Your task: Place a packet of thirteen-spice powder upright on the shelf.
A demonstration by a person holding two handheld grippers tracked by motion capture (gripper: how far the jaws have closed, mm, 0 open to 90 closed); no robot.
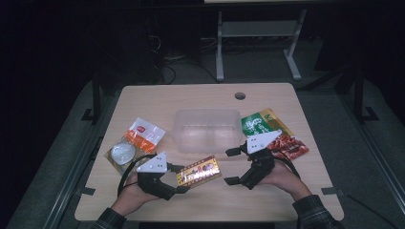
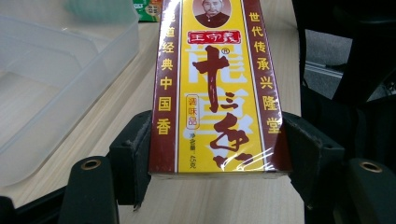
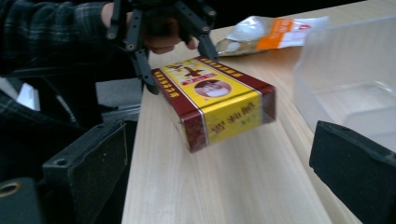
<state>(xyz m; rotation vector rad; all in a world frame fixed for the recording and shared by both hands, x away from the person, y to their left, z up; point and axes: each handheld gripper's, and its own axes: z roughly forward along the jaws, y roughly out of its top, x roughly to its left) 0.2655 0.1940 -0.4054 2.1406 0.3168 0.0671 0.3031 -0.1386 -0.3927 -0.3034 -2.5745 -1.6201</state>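
A yellow and dark-red box [image 1: 199, 171] with Chinese print hangs just above the table's front, tilted. My left gripper [image 1: 181, 179] is shut on its near end. In the left gripper view the two black pads press the box [image 2: 217, 88] from both sides. My right gripper [image 1: 229, 167] stands open to the right of the box, with nothing between its jaws. The right gripper view looks at the box [image 3: 215, 100] end-on, held by the left gripper [image 3: 180, 65] beyond it, while its own jaws [image 3: 219, 158] are spread wide in the foreground.
A clear plastic container [image 1: 177, 129] sits mid-table behind the box. An orange and white packet [image 1: 136, 140] lies at the left. A green and red snack packet [image 1: 274, 133] lies at the right. The table's front edge is close to both hands.
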